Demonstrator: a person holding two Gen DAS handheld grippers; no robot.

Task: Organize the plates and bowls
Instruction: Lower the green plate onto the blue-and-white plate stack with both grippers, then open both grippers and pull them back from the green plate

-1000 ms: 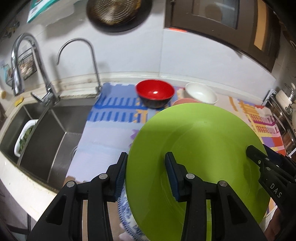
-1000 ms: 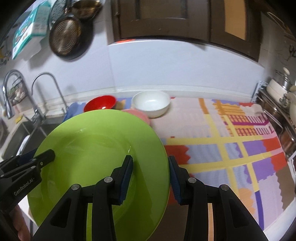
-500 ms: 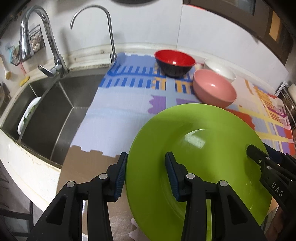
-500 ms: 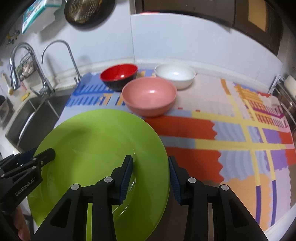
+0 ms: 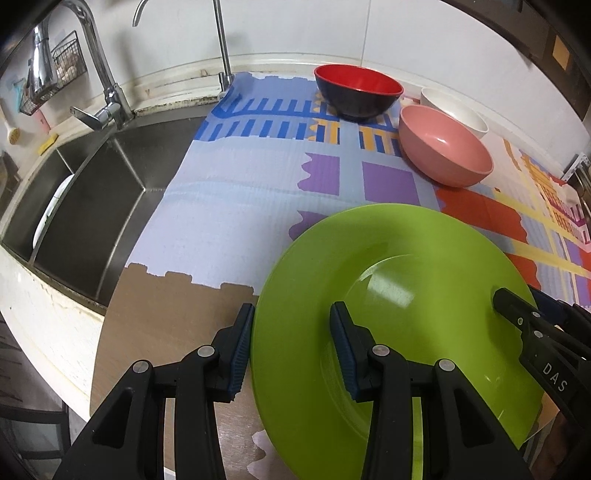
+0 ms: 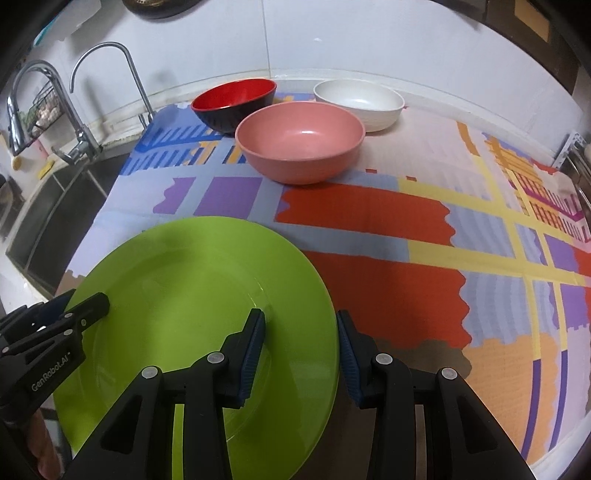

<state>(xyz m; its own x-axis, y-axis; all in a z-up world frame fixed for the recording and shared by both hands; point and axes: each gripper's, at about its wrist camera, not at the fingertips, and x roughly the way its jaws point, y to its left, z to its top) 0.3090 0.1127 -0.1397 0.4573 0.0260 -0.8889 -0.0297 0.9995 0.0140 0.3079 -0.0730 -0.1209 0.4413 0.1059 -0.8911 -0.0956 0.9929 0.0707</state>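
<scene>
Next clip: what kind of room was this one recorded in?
A home kitchen, most likely. A steel sink with two taps is set into the counter, three bowls stand on a patterned mat, and a pan hangs on the tiled wall.

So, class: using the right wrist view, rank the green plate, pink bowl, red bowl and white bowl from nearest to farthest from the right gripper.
1. Green plate: its rim sits between the right gripper's fingers.
2. Pink bowl: straight ahead, mid-mat.
3. Red bowl, back left, and white bowl, back right: too close to call.
</scene>
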